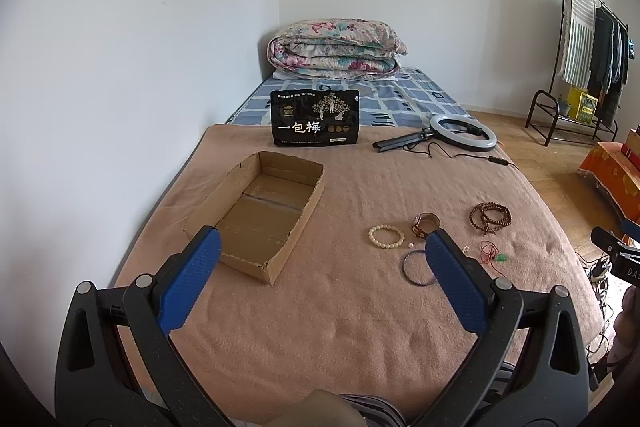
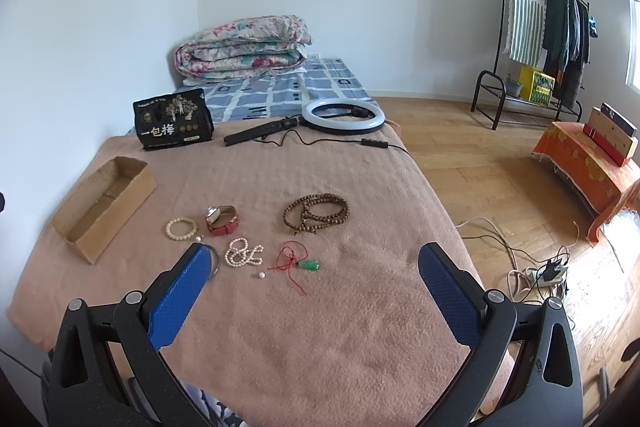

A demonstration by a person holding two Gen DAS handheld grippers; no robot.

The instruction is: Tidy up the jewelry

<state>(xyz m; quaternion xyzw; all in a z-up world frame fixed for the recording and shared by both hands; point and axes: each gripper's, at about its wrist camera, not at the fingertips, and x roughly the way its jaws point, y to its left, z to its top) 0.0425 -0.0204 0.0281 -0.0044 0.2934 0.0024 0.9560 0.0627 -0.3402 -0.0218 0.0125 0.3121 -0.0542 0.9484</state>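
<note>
Jewelry is seen spread loose on a tan blanket (image 2: 320, 327) covering the near end of a bed. Left gripper (image 1: 322, 247) is held above the blanket with its blue pads (image 1: 188, 283) spread wide; nothing is held between them. Right gripper (image 2: 314, 259) is likewise held wide apart and empty over the blanket.

Cardboard box (image 1: 260, 215), open-topped and with nothing inside, is placed on the blanket to the left of the pieces. Just right of it lie a cream bead bracelet (image 2: 181, 229) and a red-strapped watch (image 2: 222, 220), close together but apart. A coiled string of brown wooden beads (image 2: 316, 213) is set further right. Nearer the grippers, a bunched pearl strand (image 2: 242, 254) and a red cord with a green pendant (image 2: 308, 264) are noted, with a loose pearl (image 2: 262, 275) between them. A thin dark bangle (image 1: 416, 267) is partly hidden behind the left gripper's right pad.

At the far edge of the blanket a black snack bag (image 2: 172, 125) is stood upright beside a ring light (image 2: 342, 117) laid flat.
</note>
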